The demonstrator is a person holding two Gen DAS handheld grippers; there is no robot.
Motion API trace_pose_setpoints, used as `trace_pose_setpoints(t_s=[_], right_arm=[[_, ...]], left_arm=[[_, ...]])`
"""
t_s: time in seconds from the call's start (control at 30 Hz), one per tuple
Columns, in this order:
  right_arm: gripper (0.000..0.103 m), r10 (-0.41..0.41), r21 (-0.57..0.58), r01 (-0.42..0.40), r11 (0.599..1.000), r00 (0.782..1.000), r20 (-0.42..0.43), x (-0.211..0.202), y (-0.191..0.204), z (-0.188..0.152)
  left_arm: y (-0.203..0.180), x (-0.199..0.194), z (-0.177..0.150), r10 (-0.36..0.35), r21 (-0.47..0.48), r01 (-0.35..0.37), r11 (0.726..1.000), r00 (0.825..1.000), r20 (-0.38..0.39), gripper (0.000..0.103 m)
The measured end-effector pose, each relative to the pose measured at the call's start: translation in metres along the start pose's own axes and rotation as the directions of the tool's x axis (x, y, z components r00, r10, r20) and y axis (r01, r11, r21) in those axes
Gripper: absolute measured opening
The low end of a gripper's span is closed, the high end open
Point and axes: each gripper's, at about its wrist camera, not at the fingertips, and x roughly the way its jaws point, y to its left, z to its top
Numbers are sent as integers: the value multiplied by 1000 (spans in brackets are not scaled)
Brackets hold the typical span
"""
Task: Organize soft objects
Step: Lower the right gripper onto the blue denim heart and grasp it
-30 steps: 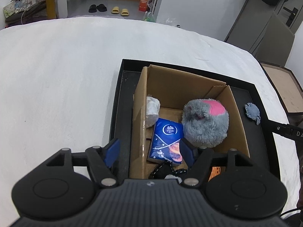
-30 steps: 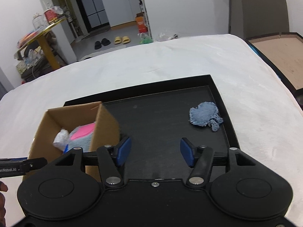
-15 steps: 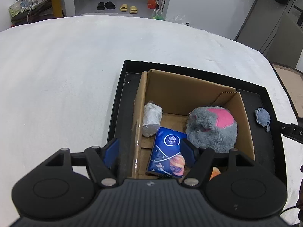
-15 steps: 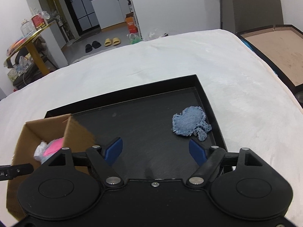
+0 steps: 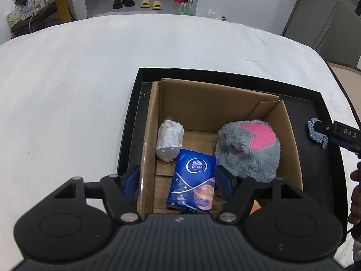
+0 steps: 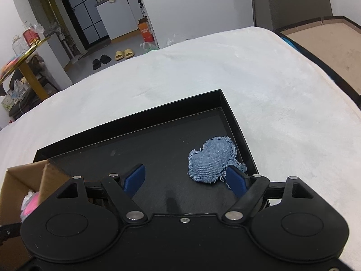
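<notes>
A cardboard box (image 5: 225,103) stands in a black tray (image 5: 135,117) and holds a grey-and-pink plush (image 5: 248,149), a blue tissue pack (image 5: 191,185) and a white wrapped roll (image 5: 169,140). My left gripper (image 5: 178,180) is open and empty above the box's near left wall. A blue denim patch (image 6: 212,160) lies on the tray floor (image 6: 146,149) near the right rim. My right gripper (image 6: 187,178) is open just above the tray, its right finger beside the patch. The patch also shows in the left wrist view (image 5: 315,133), partly hidden by the right gripper.
The tray sits on a white fuzzy cover (image 6: 259,72). The box corner (image 6: 27,176) is at the left in the right wrist view. A brown board with a dark frame (image 6: 327,38) lies off the right edge. Room furniture and slippers are far behind.
My right gripper has opened wider and moved right and closer to the denim patch. My left gripper has drawn back a little from the box, still open.
</notes>
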Motion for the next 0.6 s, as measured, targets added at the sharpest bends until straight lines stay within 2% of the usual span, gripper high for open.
trace_pose_setpoints(t_s=[0.4,0.53,0.6], right_arm=[[75,-54,23,55,998,998,-25,28,-2,-2],[68,-84,2,84,996,996,-21,31,0,-5],[55,-118,-20,118,993,993,-12,32,3,-6]], left_arm=[[-4,5,3,4,3,-4,1000,1000,-14,71],[-2,8,2,1,-5,-1,1000,1000,-20,71],[-1,8,2,-3,-9,3,1000,1000,-22,71]])
